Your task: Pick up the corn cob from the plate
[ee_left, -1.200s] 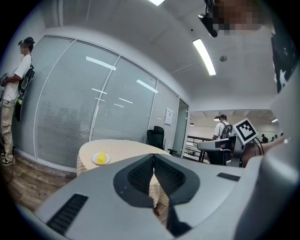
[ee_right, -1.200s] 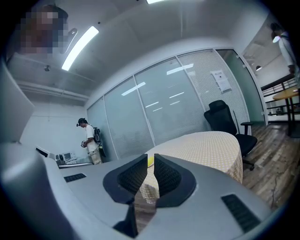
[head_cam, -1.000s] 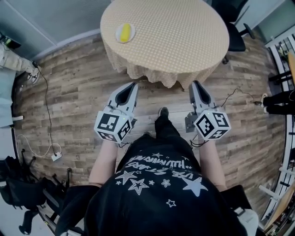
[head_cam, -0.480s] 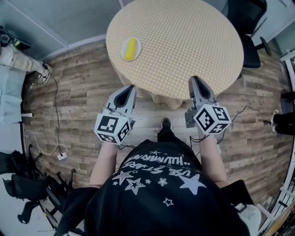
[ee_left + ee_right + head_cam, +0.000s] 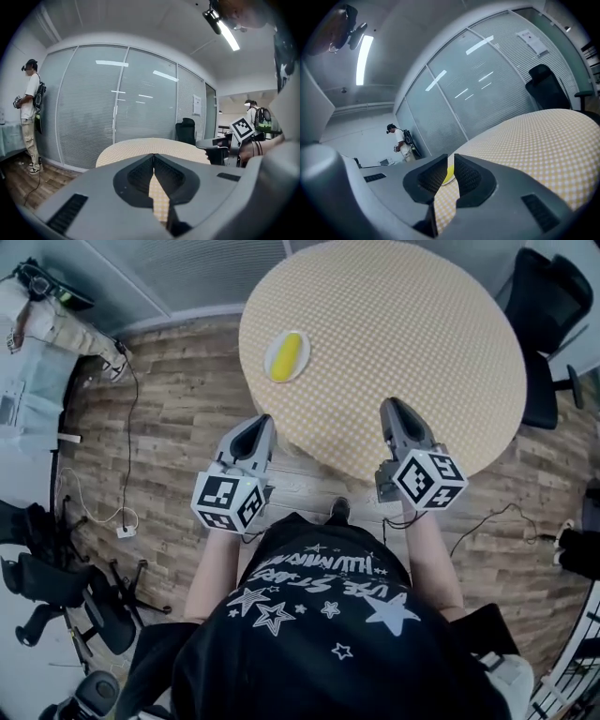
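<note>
A: Where is the corn cob [image 5: 286, 356] sitting?

B: It is lying flat on the little plate [image 5: 269, 364], and the plate is sitting near the left edge of the round table [image 5: 403, 343].

A: What are the grippers doing?

B: Both are hanging at the near side of the table. The left gripper [image 5: 263, 420] is hovering just off the table's near edge. The right gripper [image 5: 391, 406] is poking just over that edge. Both are well apart from the cob.

A: Are they holding anything?

B: No. The left gripper's jaws are pressing together with nothing in them. The right gripper's jaws are squeezing closed too, and they are empty. The yellow cob [image 5: 286, 356] is only peeking past them, far off on the table.

A: Which way is the cob pointing?

B: Its long way is running from the table's near side toward its far side, leaning a bit toward the table's middle at the far end.

A: So how should the pick be going?

B: I am thinking the left gripper is the closer one. It should be opening wide before it gets there, coming in low over the table, and closing across the cob's short way, on its two long sides near the middle, so it is not rolling off the plate.
</note>
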The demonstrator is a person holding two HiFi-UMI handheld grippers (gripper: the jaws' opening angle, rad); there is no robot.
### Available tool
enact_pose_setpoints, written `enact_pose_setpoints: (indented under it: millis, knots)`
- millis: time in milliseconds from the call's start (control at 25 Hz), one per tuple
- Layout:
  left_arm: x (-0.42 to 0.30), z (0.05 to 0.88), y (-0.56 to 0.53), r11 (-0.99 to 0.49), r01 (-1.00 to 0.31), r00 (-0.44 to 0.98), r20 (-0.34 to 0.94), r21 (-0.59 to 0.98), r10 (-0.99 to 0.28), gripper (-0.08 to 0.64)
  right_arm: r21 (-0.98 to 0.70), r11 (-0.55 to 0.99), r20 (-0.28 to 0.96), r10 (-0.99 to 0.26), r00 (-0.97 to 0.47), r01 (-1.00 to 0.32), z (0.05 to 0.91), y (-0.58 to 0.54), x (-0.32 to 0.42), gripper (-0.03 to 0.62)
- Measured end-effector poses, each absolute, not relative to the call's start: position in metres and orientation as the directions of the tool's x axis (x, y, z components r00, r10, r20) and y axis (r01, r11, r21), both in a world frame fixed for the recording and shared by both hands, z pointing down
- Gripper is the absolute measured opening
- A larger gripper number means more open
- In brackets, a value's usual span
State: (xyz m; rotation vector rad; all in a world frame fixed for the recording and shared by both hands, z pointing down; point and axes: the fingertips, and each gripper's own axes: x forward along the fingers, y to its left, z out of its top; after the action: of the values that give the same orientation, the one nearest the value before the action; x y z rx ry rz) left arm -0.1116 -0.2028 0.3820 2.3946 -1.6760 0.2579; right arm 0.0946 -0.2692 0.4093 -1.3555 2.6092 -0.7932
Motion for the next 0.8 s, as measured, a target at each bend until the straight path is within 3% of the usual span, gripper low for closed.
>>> enact_pose_setpoints:
  millis: [360, 800]
  knots:
    - [-0.136, 0.374, -0.22, -0.251, -0.966, 0.258, 0.26, 0.062, -0.93, 0.009, -0.525, 0.536, 0.198, -0.679, -0.707, -0.661, 0.425, -0.295, 0.045, 0.055]
    - [-0.172, 0.386, -0.273, -0.337, -0.937, 0.349, 0.254, 0.093, -0.902, 0.009, -0.523, 0.493, 0.274, -0.675, -0.685, -0.695, 0.444, -0.314, 0.002, 0.055]
